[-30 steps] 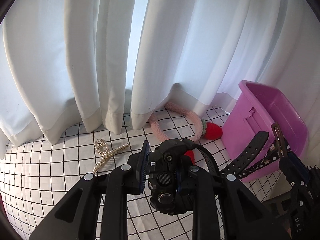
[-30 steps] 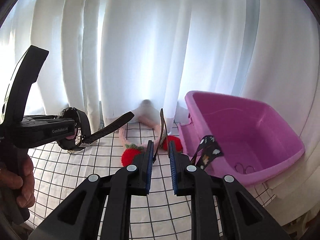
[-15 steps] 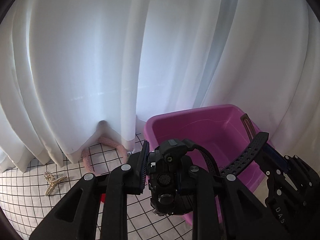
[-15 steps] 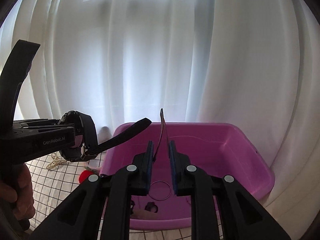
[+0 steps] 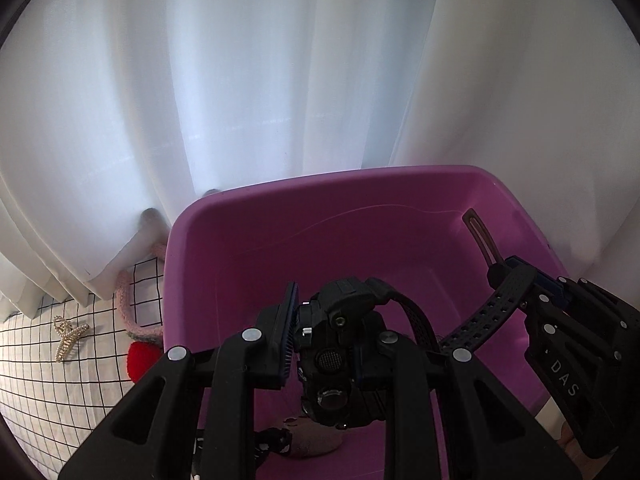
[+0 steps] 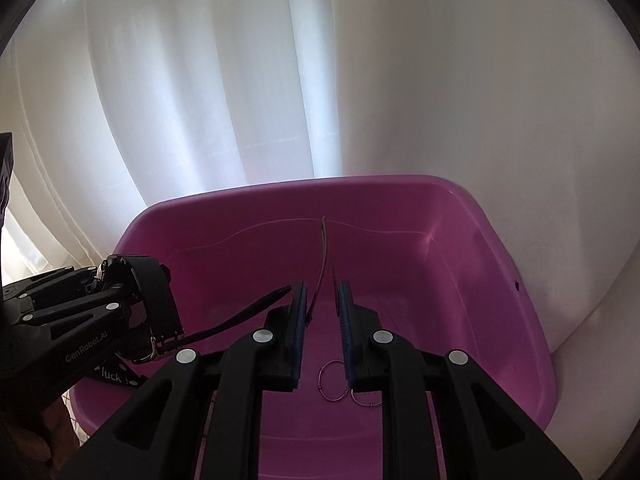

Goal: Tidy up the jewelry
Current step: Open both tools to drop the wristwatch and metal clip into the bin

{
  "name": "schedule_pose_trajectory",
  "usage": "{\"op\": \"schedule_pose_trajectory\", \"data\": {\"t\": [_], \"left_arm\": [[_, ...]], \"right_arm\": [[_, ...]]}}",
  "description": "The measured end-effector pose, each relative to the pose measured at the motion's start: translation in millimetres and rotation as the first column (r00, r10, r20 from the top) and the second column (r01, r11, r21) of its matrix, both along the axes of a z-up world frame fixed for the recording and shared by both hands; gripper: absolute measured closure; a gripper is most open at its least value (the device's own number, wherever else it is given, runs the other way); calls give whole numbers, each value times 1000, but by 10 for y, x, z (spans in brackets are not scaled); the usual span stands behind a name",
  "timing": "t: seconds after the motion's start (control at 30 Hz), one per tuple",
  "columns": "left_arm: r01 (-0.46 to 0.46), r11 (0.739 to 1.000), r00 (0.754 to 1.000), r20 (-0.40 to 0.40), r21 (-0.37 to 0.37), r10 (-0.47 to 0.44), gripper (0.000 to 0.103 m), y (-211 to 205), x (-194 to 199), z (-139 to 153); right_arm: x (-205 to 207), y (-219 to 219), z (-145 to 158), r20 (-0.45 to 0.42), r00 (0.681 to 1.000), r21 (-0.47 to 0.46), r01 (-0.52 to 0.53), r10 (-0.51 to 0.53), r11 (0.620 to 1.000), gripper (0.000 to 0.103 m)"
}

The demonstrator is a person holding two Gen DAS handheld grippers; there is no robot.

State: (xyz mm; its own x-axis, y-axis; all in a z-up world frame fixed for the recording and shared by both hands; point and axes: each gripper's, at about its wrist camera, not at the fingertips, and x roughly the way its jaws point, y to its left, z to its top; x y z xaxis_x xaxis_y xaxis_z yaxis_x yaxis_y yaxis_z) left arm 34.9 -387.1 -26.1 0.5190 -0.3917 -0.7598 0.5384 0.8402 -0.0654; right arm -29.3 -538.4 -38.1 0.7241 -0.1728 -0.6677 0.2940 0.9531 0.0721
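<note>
My left gripper [image 5: 328, 344] is shut on a black digital watch [image 5: 340, 356], held over the purple bin [image 5: 360, 216]; its strap [image 5: 484, 312] sticks out to the right. The watch also shows in the right wrist view [image 6: 136, 304]. My right gripper [image 6: 322, 312] hangs over the same bin [image 6: 500, 280] with its jaws slightly apart. A thin brown strap [image 6: 322, 256] stands up against its left pad; whether it is still clamped is unclear. It also shows in the left wrist view [image 5: 480, 240]. Two hoop earrings [image 6: 332, 384] lie on the bin floor.
White curtains [image 5: 280, 80] hang right behind the bin. On the checked cloth [image 5: 48, 380] left of the bin lie a pearl hair claw [image 5: 68, 340] and a pink fuzzy headband with a red strawberry [image 5: 142, 356]. Dark patterned items [image 5: 280, 440] lie in the bin.
Both grippers have moved right from above the cloth to over the purple bin, carrying the watch and the brown strap. The right gripper's jaws now stand a little wider.
</note>
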Motion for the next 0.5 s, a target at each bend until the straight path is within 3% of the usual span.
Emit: {"op": "schedule_pose_trajectory", "data": {"t": [0.13, 0.3, 0.43, 0.47, 0.5], "left_arm": [[-34, 999, 999, -14, 31, 35, 81, -63, 53, -88], [-62, 997, 997, -37, 52, 64, 81, -116, 106, -165], [-89, 994, 994, -50, 68, 92, 75, -115, 157, -193], [-94, 993, 994, -56, 74, 99, 72, -123, 165, -205], [-101, 992, 993, -60, 77, 105, 64, -118, 174, -213]], "right_arm": [[168, -113, -113, -65, 998, 15, -23, 24, 1000, 87], [294, -214, -277, -125, 991, 36, -34, 38, 999, 79], [344, -268, -327, -157, 987, 39, -39, 45, 998, 63], [338, -253, -319, -154, 987, 41, -42, 48, 998, 52], [334, -259, -309, -149, 988, 34, -39, 44, 999, 47]]}}
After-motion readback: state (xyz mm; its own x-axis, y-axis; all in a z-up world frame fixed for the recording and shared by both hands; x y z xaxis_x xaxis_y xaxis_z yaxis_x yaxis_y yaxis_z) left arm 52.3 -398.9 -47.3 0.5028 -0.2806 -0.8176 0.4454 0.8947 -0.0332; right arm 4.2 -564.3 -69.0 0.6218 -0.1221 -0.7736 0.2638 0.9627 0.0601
